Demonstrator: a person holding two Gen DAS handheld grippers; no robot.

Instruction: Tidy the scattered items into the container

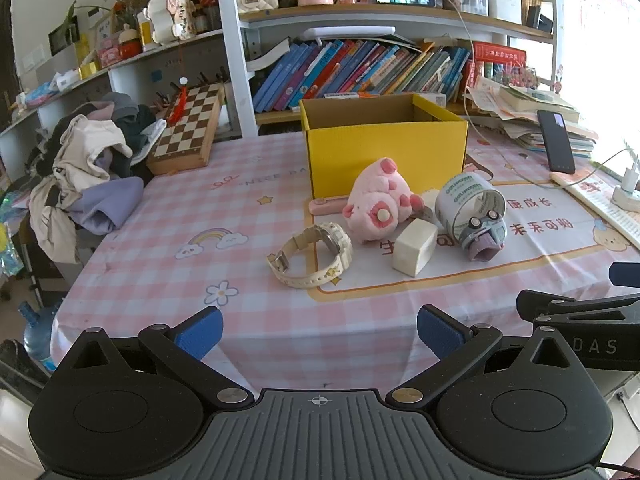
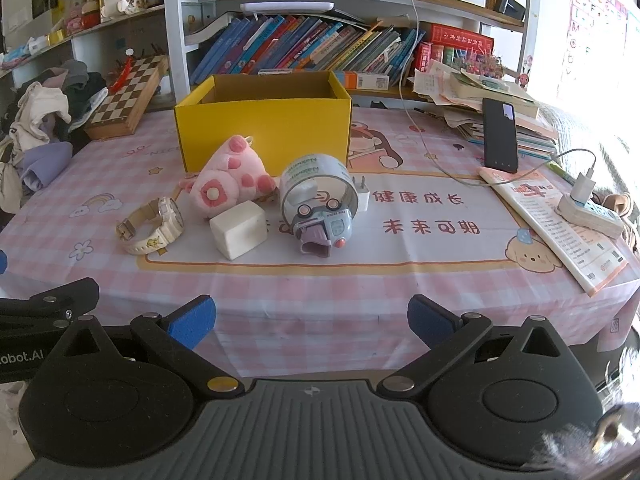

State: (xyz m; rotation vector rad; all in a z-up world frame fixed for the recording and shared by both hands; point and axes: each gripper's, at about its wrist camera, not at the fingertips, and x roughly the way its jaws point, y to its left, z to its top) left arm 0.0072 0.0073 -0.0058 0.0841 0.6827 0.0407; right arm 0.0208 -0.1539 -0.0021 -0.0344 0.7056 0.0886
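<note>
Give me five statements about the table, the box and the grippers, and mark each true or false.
1. The yellow box stands open-topped. True.
2. The pink plush toy lies inside the box. False: it lies on the tablecloth before it.
3. The watch is left of the white block. True.
4. The left hand-held gripper holds the tape roll. False: it is open and empty.
5. The right hand-held gripper is open. True.
</note>
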